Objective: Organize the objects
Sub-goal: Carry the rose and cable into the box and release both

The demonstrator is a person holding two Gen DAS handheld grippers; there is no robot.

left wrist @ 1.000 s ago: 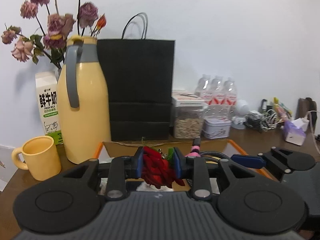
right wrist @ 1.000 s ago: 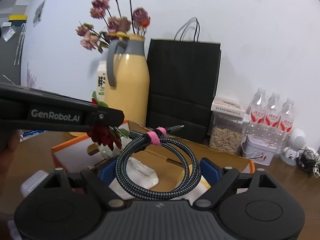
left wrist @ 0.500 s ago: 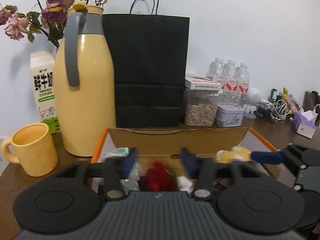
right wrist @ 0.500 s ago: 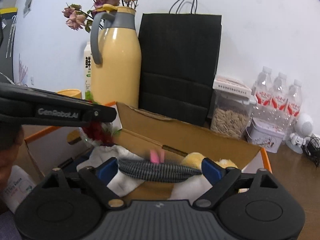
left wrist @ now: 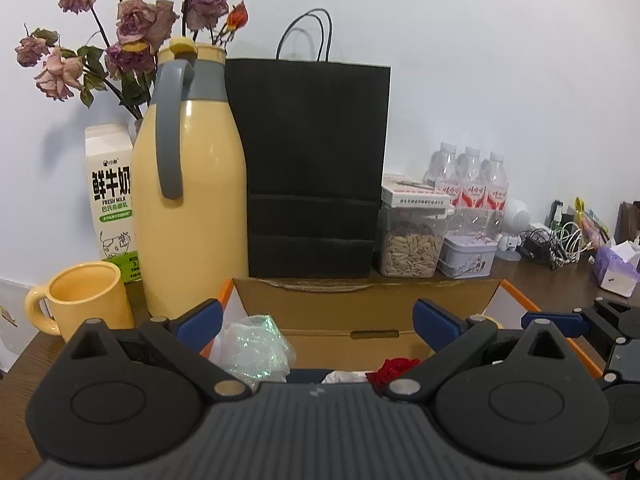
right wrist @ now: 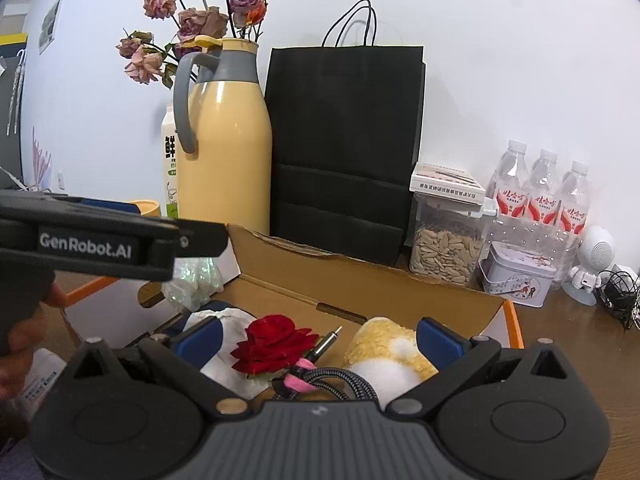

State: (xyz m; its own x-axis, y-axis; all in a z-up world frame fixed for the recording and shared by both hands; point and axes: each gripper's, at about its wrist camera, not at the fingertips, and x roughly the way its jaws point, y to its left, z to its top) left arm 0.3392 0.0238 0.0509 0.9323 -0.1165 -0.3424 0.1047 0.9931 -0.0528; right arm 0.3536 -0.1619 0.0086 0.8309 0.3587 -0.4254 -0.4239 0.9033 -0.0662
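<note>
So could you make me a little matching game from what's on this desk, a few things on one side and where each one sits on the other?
Things:
1. red rose
2. yellow mug
3. seed jar
4. black paper bag

Places:
A. against the wall, behind the cardboard box
B. inside the cardboard box, by the braided cable
C. left of the yellow jug
D. right of the black paper bag, a small box on its lid

Pairs: 1-B, 2-C, 3-D, 4-A

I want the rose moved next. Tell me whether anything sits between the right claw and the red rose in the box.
Nothing visible does. The red rose lies on top in the cardboard box, just ahead of the open right claw. The coiled cable lies beside it, not over it.
</note>
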